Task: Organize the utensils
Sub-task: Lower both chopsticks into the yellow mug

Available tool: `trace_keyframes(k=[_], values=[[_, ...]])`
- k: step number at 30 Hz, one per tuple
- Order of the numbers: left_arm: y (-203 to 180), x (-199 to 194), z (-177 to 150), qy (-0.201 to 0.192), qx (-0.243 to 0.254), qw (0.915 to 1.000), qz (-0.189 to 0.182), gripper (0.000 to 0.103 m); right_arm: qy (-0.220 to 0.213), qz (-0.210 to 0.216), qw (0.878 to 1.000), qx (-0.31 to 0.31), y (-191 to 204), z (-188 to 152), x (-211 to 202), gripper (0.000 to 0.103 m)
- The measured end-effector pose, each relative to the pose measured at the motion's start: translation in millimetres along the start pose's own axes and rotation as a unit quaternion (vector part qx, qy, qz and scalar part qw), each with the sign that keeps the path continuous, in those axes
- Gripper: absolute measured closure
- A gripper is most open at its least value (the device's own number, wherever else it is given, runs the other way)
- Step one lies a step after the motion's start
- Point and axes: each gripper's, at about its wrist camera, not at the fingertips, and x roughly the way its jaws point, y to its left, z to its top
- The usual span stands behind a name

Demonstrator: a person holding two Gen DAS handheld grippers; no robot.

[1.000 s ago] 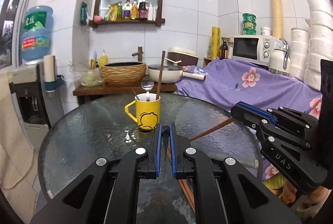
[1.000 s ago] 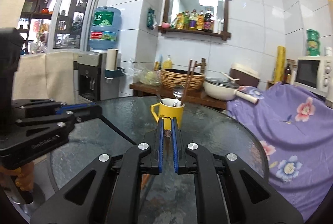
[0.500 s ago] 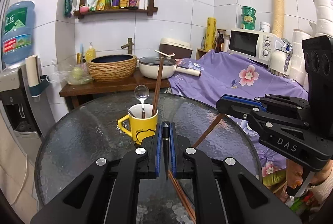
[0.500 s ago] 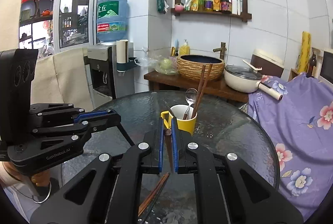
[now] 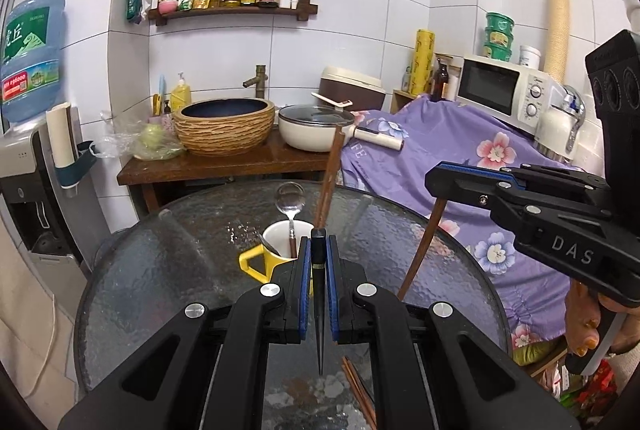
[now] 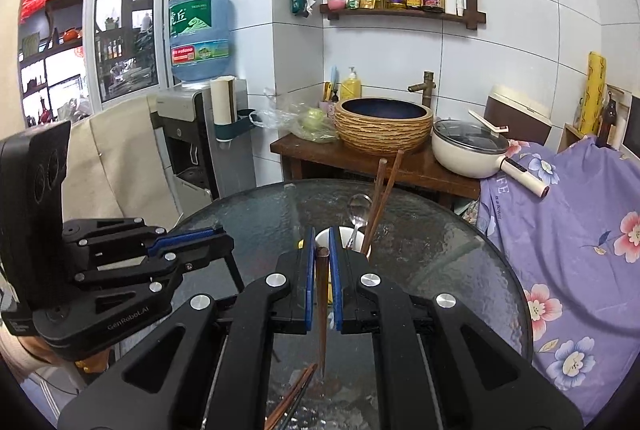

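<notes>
Chopstick [image 5: 319,294] in left claw [image 5: 319,250]; right claw [image 5: 444,182] body reads "DAS".

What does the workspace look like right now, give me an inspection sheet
Surface: round glass table.
Job's things: yellow mug holding a spoon and brown chopsticks; more chopsticks lying on the glass.
Clutter: nothing seen.
Grippers: left claw shut on a dark chopstick; right claw shut on a brown chopstick.
Cables: nothing seen.
Surroundings: basin, pan, microwave, water dispenser.
</notes>
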Motion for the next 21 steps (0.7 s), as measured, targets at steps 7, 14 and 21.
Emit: trace_keyframes(k=[7,14,21], values=[[12,12,32,-0.010,-0.010,0.9998,0.016,0.096,-0.015,-0.009,1.000,0.001,-1,32,8,0.095],[21,14,75,-0.044,-0.024,0.9983,0.027,0.096,-0.038,-0.022,0.999,0.001,-3,77,16,0.095],[30,18,112,-0.089,-0.044,0.9944,0.035,0.096,-0.064,-0.038,0.997,0.014,-12,113,25,0.095]])
